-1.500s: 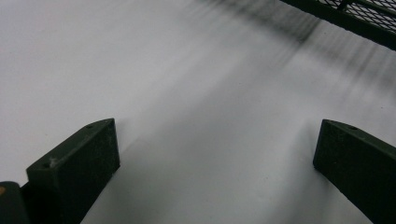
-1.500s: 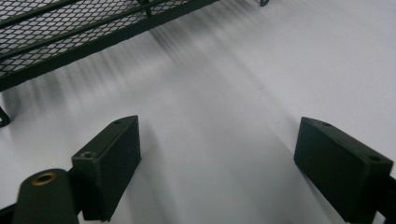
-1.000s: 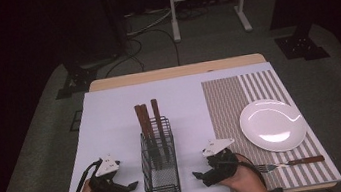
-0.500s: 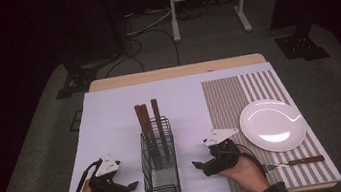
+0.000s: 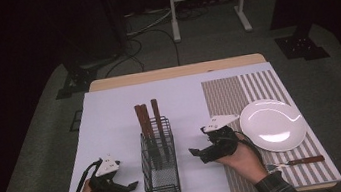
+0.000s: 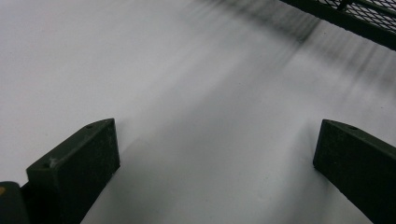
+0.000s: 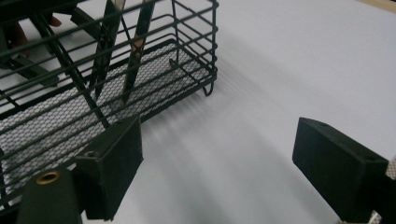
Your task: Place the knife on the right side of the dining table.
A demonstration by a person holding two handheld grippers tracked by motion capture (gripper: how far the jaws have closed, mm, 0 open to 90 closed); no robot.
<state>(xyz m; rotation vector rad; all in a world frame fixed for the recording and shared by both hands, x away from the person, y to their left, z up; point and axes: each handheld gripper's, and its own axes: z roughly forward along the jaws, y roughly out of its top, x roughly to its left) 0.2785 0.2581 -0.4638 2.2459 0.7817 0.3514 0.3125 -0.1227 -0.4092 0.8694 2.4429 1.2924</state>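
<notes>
Three wooden-handled utensils (image 5: 150,124) are standing upright in the wire caddy (image 5: 160,170) near the bench's front edge — my right gripper (image 5: 202,153), jaws wide and empty, is hovering just beside it, nearer than my left gripper (image 5: 127,188), equally wide.

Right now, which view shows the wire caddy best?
The high view: the whole wire caddy with its three handles. The right gripper view catches its mesh floor and lower bars close up; the left gripper view catches a corner of its base.

No text, label, brand, number or sign can be read anywhere in these views — the surfaces that show are plain, striped or bare mesh.
</notes>
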